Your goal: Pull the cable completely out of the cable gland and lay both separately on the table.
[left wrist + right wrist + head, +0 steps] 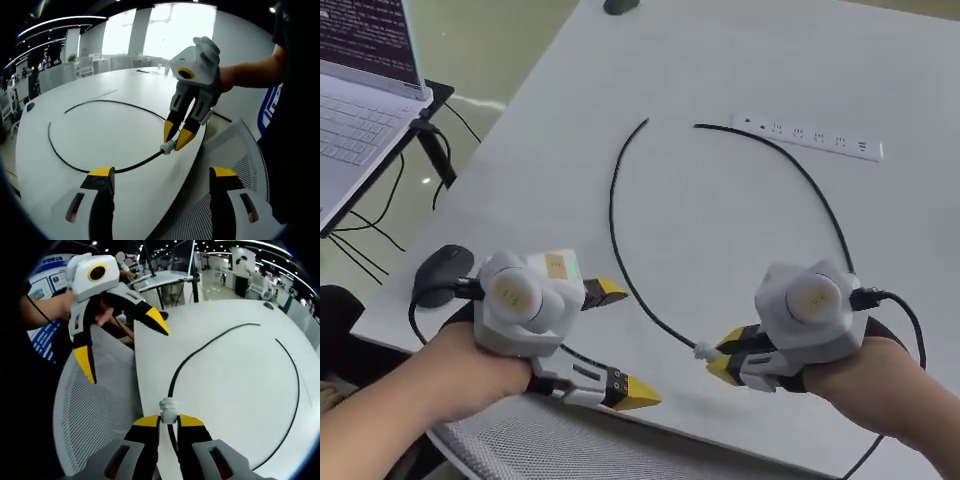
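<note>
Item: black cable (614, 200), thin and limp, lying in a wide open loop on the surface (720, 230), both free ends at the far side near a white power strip (807, 137). Fitted part: small white cable gland (704, 351), threaded on the cable at the near edge of the surface, roughly at the loop's nearest point. Right gripper (722, 356): jaws clenched on the cable gland, which protruded just past the yellow tips. Left gripper (625, 343): jaws released and spread wide, holding nothing, just left of the gland and apart from it. Handling, as judged: the cable looked light and flexible, likely to trail and whip when drawn, with a smooth jacket that might slip in a loose pinch; the gland looked rigid, light plastic. Best hold appeared to be the cable close beside the gland on its left run, pulled straight along the gland's axis while the right gripper kept the gland fixed. Surface: pale, smooth, rounded tabletop. Also present: open laptop (360, 90) on a stand at far left, dark mouse (442, 272) at the near left edge, mesh chair (520, 440) below. Room: open office, large bright windows, ceiling lights.
</note>
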Tool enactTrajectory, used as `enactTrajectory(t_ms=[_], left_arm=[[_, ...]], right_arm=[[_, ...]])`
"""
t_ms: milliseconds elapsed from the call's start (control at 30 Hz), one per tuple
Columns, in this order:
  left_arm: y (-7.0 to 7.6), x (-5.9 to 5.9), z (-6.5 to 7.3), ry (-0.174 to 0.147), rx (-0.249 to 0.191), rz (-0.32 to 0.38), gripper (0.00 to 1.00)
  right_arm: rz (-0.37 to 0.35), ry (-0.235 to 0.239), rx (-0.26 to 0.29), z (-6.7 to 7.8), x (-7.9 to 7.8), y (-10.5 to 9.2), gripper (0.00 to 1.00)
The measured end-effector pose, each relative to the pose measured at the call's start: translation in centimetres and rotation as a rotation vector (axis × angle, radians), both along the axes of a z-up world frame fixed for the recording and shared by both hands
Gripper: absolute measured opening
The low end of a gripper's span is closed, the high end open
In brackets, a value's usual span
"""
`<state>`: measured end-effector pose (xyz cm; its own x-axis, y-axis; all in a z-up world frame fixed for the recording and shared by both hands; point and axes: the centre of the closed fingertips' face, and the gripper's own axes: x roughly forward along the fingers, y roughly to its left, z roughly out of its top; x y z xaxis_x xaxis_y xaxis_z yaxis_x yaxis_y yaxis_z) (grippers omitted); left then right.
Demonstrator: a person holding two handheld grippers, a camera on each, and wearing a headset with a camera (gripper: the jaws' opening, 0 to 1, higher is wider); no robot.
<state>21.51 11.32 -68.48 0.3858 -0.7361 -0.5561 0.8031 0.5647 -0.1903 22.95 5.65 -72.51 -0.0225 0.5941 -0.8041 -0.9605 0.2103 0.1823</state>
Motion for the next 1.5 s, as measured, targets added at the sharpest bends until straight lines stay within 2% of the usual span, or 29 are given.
enactTrajectory(t_ms=[167, 200, 367, 567, 700, 800, 867, 1000, 1167, 1500], left_arm=[[-1.1, 0.5, 0.3, 0.002, -0.018, -0.004, 0.77], [-1.5, 0.6, 0.6, -0.008, -0.026, -0.011, 0.76], [-2.7, 1.3, 1.3, -0.018, -0.052, -0.023, 0.75], [-3.9, 1.6, 1.3, -0.026, -0.062, -0.059, 0.7], [-4.7, 1.8, 1.9, -0.032, -0.114, -0.061, 0.66], [-5.0, 1.9, 2.2, -0.024, -0.147, -0.061, 0.6], [-5.3, 1.9, 2.5, -0.035, -0.169, -0.071, 0.57], [-5.8, 1.9, 2.8, -0.038, -0.193, -0.089, 0.52], [-6.1, 1.8, 2.9, -0.03, -0.201, -0.102, 0.5], [-6.9, 1.4, 3.2, -0.029, -0.239, -0.136, 0.37]], right_arm=[[0.032, -0.018, 0.02, 1.9, 0.0, -0.1, 0.07], [0.043, -0.029, 0.023, 2.2, 0.0, -0.2, 0.07], [0.074, -0.046, 0.026, 3.3, -0.1, -0.4, 0.07], [0.123, -0.067, 0.029, 4.6, -0.3, -0.8, 0.07], [0.147, -0.077, 0.043, 5.5, -0.3, -1.1, 0.07], [0.178, -0.088, 0.057, 6.0, -0.5, -1.2, 0.07], [0.206, -0.097, 0.074, 6.4, -0.6, -1.2, 0.07], [0.255, -0.106, 0.105, 7.0, -1.0, -1.2, 0.07], [0.287, -0.117, 0.107, 6.9, -1.0, -1.4, 0.07], [0.337, -0.134, 0.139, 7.4, -1.4, -1.5, 0.07]])
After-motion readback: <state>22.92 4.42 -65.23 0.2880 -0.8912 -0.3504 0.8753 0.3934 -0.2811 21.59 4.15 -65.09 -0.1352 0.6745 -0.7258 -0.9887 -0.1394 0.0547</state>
